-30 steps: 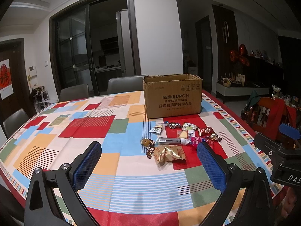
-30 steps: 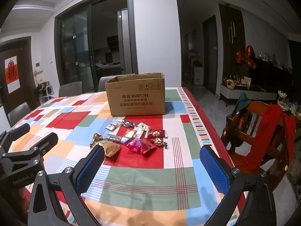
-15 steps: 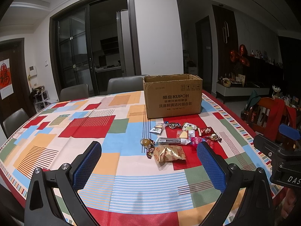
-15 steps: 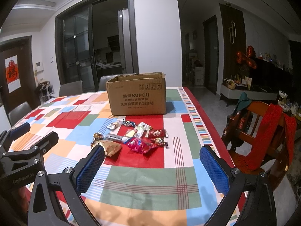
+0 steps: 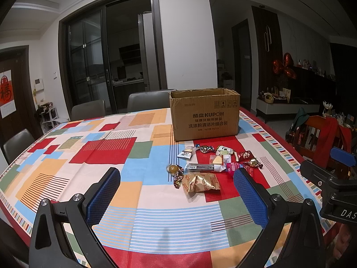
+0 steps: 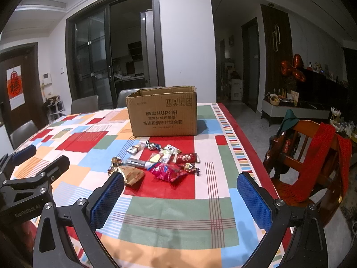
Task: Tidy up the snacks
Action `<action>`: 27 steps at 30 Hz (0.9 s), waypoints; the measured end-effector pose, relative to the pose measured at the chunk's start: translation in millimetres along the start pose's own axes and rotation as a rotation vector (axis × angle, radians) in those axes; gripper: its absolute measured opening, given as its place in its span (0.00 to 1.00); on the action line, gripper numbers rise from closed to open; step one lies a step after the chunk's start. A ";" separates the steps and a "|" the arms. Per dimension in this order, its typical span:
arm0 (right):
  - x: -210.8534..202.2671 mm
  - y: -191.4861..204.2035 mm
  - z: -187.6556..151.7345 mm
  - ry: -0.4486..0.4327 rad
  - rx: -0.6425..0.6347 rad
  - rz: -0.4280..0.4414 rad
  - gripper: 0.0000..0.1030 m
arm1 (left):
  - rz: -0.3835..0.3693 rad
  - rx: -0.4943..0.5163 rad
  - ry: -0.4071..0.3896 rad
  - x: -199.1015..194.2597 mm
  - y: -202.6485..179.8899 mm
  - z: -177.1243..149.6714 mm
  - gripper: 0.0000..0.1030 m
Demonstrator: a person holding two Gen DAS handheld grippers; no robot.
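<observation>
A heap of small wrapped snacks lies on the patterned tablecloth: a gold packet [image 5: 200,182] [image 6: 131,174], a pink packet [image 6: 167,172], a grey bar [image 5: 204,167], a red packet [image 6: 186,157] and several candies. An open cardboard box [image 5: 204,115] [image 6: 162,111] stands just behind them. My left gripper [image 5: 176,194] is open and empty, above the table in front of the snacks. My right gripper [image 6: 180,198] is open and empty, to the right and in front of the snacks. Each gripper shows at the edge of the other's view.
The table [image 5: 89,156] carries a red, blue and orange cloth. Grey chairs [image 5: 147,99] stand behind it. A wooden chair [image 6: 308,156] with a red cloth stands at the right, past the table's edge. Glass doors are at the back.
The right gripper has moved slightly closer to the snacks. The left gripper has hardly moved. Both stay open.
</observation>
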State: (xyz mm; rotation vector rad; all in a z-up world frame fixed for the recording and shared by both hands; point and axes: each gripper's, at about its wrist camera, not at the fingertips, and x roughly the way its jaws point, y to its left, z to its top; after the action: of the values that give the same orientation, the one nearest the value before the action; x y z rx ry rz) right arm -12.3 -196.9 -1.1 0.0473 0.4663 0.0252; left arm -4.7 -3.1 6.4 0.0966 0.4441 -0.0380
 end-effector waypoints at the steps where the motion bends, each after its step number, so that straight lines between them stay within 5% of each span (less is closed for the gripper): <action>1: -0.1 -0.1 0.0 -0.001 0.000 0.001 0.99 | 0.000 0.000 0.000 0.3 0.0 -0.2 1.00; 27: 0.7 6.3 0.7 0.006 0.001 0.002 0.99 | -0.001 0.001 0.002 0.1 -0.2 -0.8 1.00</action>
State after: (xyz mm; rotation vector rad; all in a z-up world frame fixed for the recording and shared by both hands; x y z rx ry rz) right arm -11.4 -190.6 -0.5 0.0491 0.4718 0.0273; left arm -5.0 -3.2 5.6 0.0973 0.4461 -0.0395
